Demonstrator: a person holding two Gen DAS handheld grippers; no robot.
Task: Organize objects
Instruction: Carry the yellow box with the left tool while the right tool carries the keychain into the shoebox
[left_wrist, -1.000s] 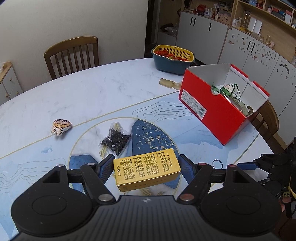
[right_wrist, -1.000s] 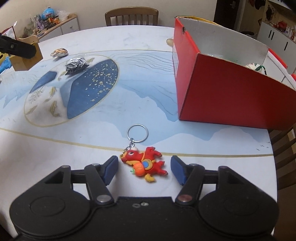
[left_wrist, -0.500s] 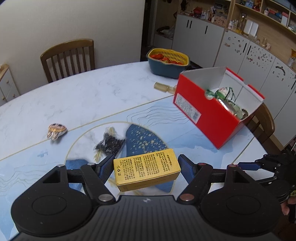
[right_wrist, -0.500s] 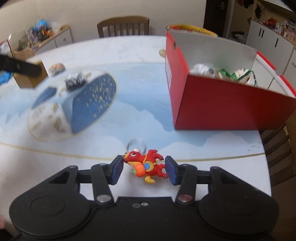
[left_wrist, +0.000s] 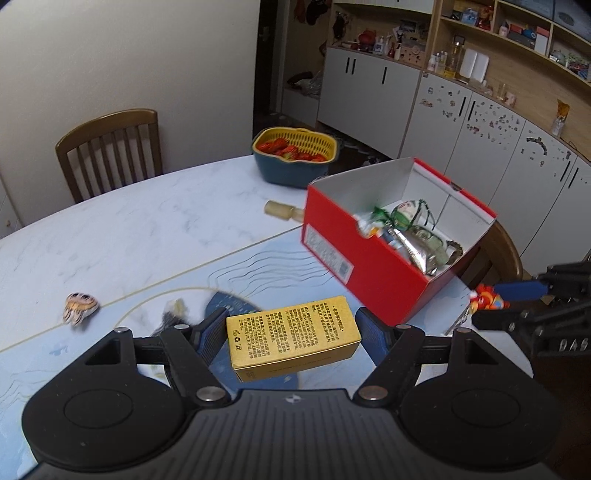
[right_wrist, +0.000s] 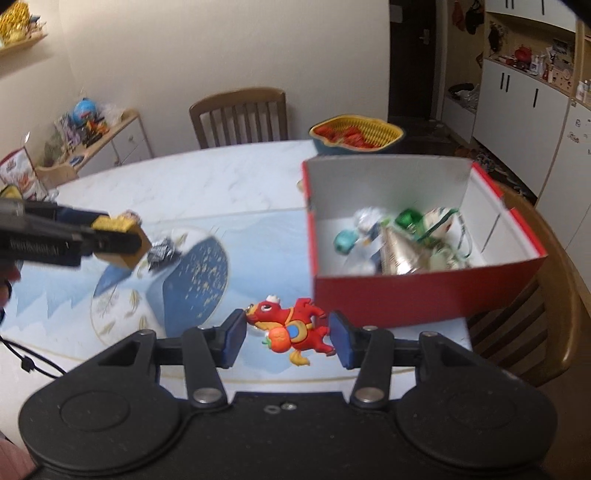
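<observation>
Marbled blue-and-white worktop (left_wrist: 122, 236) carries everything — above it the left tongs (left_wrist: 291, 332) clamp a yellow carton (left_wrist: 291, 341) by its ends, and the right tongs (right_wrist: 287, 334) pinch a red dragon keychain (right_wrist: 291, 326) just before the open red box (right_wrist: 424, 295) near the worktop's right edge.

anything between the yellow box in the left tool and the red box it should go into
Nothing visible blocks it. The left tool holds the yellow box above the table, and the red box ahead to its right is open-topped. The right tool, holding the red keychain figure, is off to the side.
</observation>
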